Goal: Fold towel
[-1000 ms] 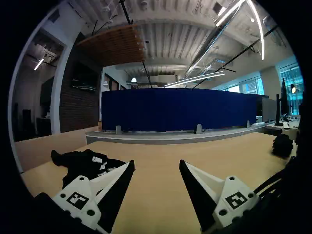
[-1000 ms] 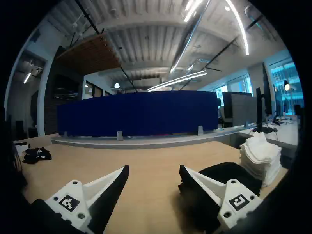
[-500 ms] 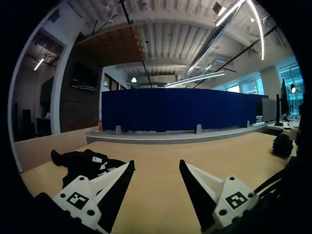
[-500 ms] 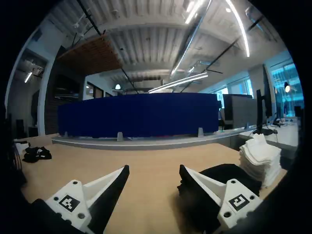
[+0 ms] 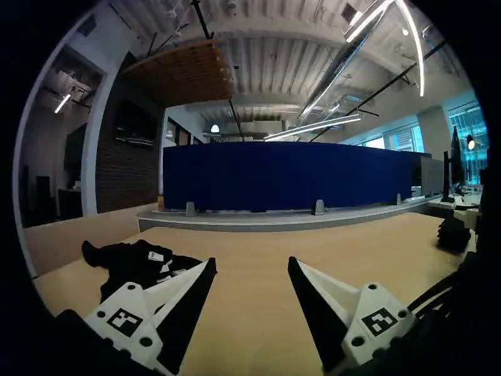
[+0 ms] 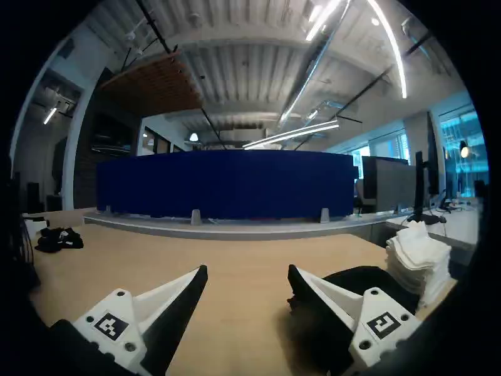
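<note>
I count 2 black cloth heaps on the desk (image 6: 250,263): left heap (image 6: 59,238), right heap (image 6: 369,279). 1 white towel stack (image 6: 418,257), right edge.

Both views are riding low, close over the table (image 5: 351,244), facing level toward the blue divider (image 5: 282,175); they are sharing table, divider and ceiling (image 5: 282,69), the right view sitting farther right.

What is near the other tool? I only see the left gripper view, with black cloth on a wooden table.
Observer: The right gripper view shows a stack of folded white towels on the table, at its right.
Operator: Anything beside it?
Observer: A dark cloth lies left of the stack, partly hidden by the right tool.
Operator: Is the tool holding it?
Observer: No, the tool is open, nothing between its fingers.
</note>
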